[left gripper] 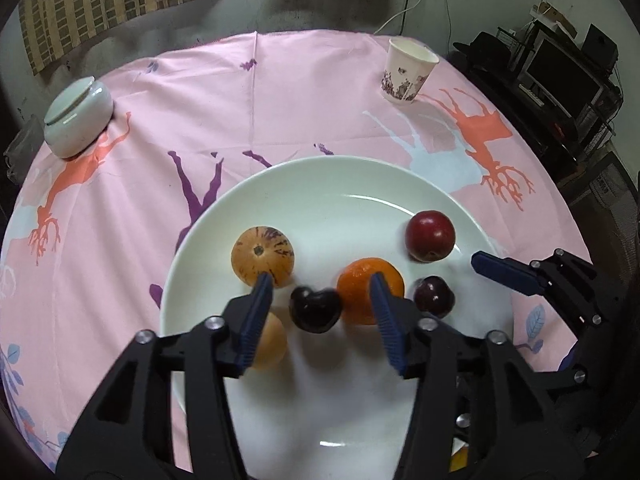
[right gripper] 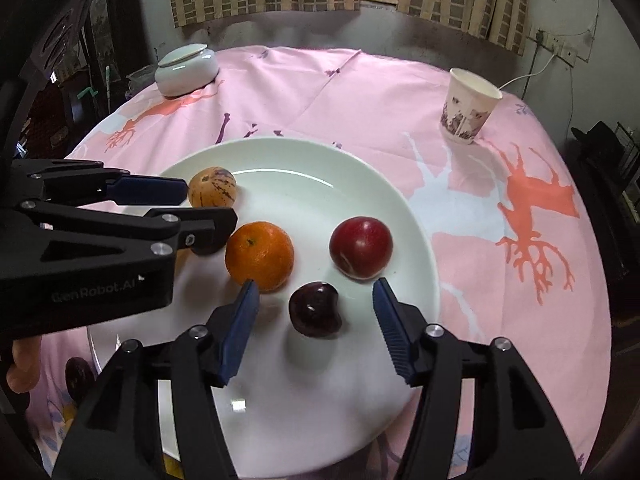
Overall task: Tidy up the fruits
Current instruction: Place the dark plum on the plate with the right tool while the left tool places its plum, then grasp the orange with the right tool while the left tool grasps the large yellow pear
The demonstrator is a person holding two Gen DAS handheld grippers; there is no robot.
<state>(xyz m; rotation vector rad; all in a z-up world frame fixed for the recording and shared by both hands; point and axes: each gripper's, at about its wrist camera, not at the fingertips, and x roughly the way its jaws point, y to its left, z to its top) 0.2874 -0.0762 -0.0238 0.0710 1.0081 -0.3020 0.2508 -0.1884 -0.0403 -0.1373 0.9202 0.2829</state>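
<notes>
Plate as landmark: white, on the pink-clothed tabletop, holding the fruit.

Left gripper: jaws wide, holding nothing. A dark cherry lies on the plate's near-centre, directly between and just below the two blue fingertips, so it sits squarely ahead in the gap. It is heart-shaped, with its notch turned up and away toward the plate's far rim; it is slightly wider than deep, and that wide axis runs across the jaw opening. Orange crowds the right finger; a speckled tan fruit sits by the left one, and another tan fruit is half hidden behind that finger.

Right gripper: jaws also wide, empty. A second dark cherry lies between its fingertips on the plate's right half, notch facing right, with its long axis roughly across the gap. Red plum is just beyond, toward the plate's right rim.

Judgement: each arm is nearest its own cherry and both are lined up. The left pick looks tighter, since closing may nudge the orange. A further dark fruit rests off the plate, near its left edge.

Paper cup and lidded jar stand well apart from the plate.
</notes>
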